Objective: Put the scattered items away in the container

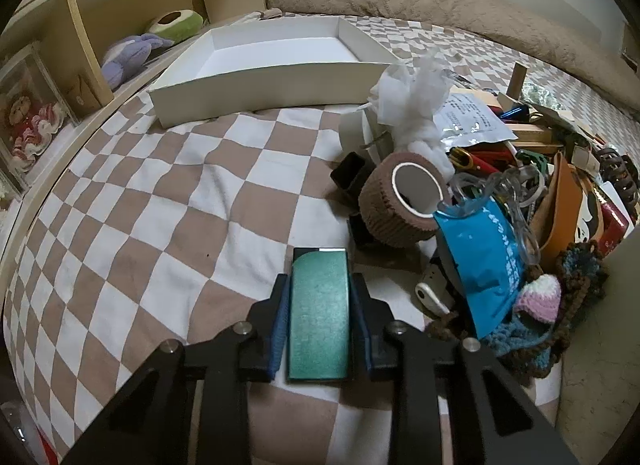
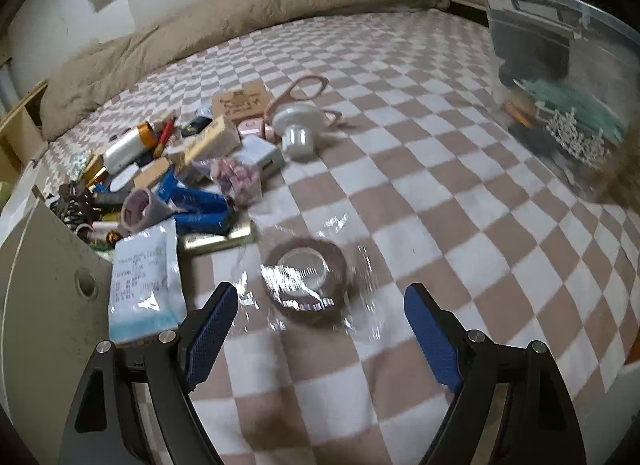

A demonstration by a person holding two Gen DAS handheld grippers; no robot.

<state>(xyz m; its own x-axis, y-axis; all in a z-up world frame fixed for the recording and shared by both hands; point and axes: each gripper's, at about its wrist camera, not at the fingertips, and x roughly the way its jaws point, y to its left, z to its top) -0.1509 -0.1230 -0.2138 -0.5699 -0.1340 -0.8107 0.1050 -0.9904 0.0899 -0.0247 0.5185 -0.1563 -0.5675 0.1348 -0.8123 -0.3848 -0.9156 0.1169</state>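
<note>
The left gripper (image 1: pixel 319 317) is clamped on a flat green case (image 1: pixel 319 315), whose near end is hidden between the blue pads; it carries no legible lettering. Just right of it, a blue packet (image 1: pixel 482 265) bears white print too distorted to read, and a brown tape roll (image 1: pixel 404 201) leans on the pile. Farther off, the white box (image 1: pixel 260 85) sits open on the checkered blanket (image 1: pixel 160 205).

Only the right wrist view shows the right gripper (image 2: pixel 320 329), its jaws spread wide with nothing held. Just ahead lies a blurred wrapped tape roll (image 2: pixel 306 279). A printed pouch (image 2: pixel 146 277) to the left is unreadable. Far right, a clear tub (image 2: pixel 560 77) is cut off by the frame edge, its contents smeared.
</note>
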